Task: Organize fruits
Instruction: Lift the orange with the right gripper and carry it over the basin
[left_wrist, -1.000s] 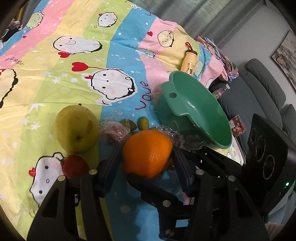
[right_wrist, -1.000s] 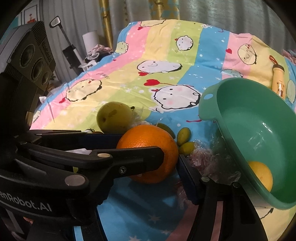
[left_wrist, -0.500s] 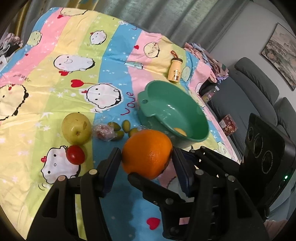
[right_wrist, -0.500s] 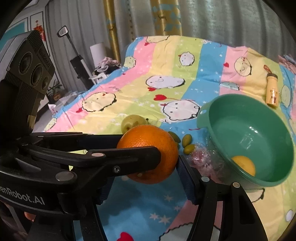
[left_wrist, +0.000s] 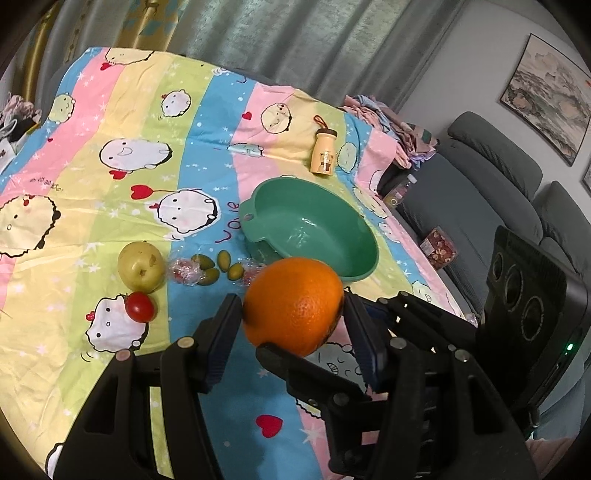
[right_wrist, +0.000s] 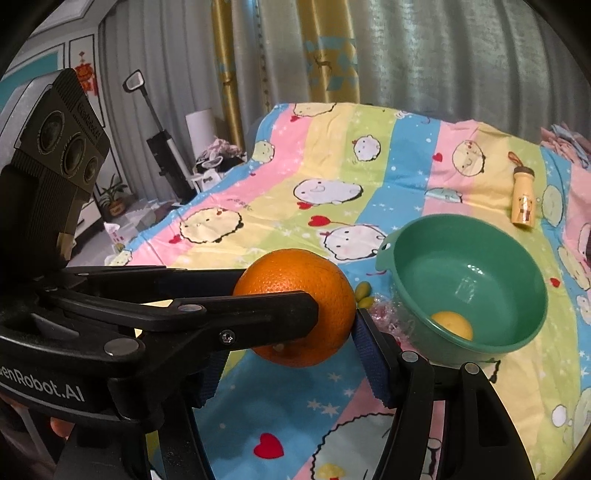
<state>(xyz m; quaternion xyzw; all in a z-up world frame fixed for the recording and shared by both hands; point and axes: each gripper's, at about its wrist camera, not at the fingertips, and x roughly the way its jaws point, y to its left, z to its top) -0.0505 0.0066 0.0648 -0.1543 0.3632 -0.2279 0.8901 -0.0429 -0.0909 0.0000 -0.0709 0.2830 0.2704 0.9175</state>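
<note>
tongs: my left gripper and right gripper both clamp the orange.
step: carrying.
next: release over green bowl, 1 o'clock.

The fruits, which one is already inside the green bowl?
The small yellow fruit, lying on the bottom of the green bowl. The orange is held up in a claw, and the pear and tomato sit on the cloth.
</note>
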